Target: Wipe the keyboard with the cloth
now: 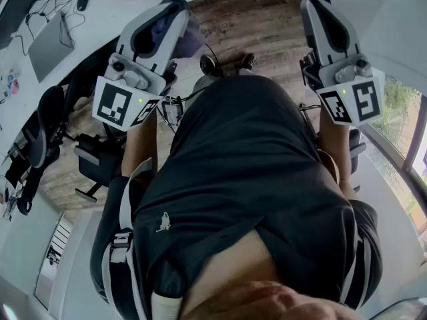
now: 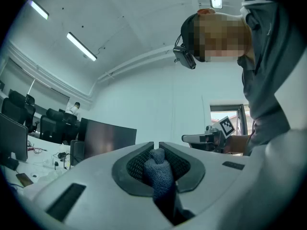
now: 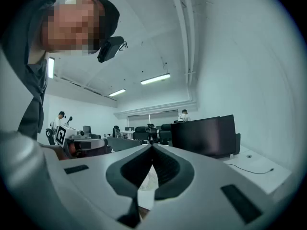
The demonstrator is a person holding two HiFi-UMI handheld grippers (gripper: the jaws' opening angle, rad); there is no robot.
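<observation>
Both tongs are closed: left tongs [image 2: 156, 148] clamp the cloth [image 2: 160, 178], right tongs [image 3: 152, 147] meet tip to tip.

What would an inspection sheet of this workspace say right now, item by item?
Surface: white desk at the head view's upper left; wooden floor below.
Job's things: blue-grey cloth pinched in the left gripper; keyboard, nothing seen.
Clutter: flat grey slab, perhaps a laptop, and dark mouse on the desk.
Grippers: left shut on the cloth; right gripper shut, empty.
Cables: loose wires on the desk.
Surroundings: office chair, dark monitor, ceiling light.
</observation>
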